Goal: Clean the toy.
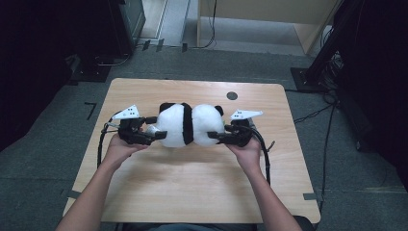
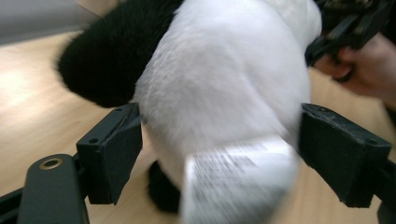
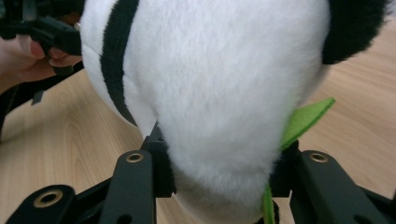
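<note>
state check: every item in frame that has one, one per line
plush panda: lying on its side on the table, between both grippers
left gripper: open, jaws either side of the panda's rear, not pressing
right gripper: shut on the panda's head end, fur squeezed between the pads
sewn-in label: hanging loose
table: bare wood around the panda

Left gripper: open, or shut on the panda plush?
Open. In the left gripper view, the left gripper has gaps between both fingers and the black-and-white panda plush toy.

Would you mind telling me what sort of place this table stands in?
Probably a lab or recording room: a bare wooden table on grey carpet, dark equipment stands and loose cables around it.
</note>
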`<action>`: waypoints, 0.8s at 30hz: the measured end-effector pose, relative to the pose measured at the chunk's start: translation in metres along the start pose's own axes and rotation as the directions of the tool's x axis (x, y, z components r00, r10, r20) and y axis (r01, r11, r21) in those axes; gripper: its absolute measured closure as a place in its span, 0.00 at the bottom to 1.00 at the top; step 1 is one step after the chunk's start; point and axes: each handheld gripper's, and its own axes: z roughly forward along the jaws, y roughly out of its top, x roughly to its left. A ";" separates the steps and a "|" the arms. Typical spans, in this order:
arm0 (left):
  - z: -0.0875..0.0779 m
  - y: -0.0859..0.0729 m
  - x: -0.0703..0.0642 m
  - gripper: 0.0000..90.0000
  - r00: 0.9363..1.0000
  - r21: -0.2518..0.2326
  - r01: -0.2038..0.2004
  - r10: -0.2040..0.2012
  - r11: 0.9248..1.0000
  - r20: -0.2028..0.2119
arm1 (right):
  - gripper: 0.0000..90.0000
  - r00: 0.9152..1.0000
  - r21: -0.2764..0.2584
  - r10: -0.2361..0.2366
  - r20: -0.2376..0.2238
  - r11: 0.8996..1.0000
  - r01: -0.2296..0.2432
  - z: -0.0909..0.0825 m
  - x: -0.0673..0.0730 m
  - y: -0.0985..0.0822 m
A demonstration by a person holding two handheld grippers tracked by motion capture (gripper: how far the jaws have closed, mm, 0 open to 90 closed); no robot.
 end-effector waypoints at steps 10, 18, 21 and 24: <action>0.004 -0.013 0.001 0.24 0.998 -0.033 -0.001 0.003 0.999 0.070 | 0.64 0.991 -0.025 0.118 -0.062 0.992 -0.120 -0.013 -0.012 0.001; 0.025 -0.014 -0.013 0.13 0.998 0.053 -0.059 0.060 0.997 -0.011 | 0.64 0.989 -0.001 0.129 -0.075 0.992 -0.129 -0.002 -0.005 0.000; 0.027 -0.014 -0.013 0.16 0.998 0.081 -0.040 0.044 0.996 -0.045 | 0.64 0.986 0.009 0.146 -0.078 0.989 -0.146 0.003 -0.005 -0.001; 0.025 -0.013 -0.013 0.36 0.997 0.094 -0.024 0.031 0.995 -0.077 | 0.61 0.988 0.021 0.135 -0.075 0.991 -0.133 0.005 -0.002 -0.001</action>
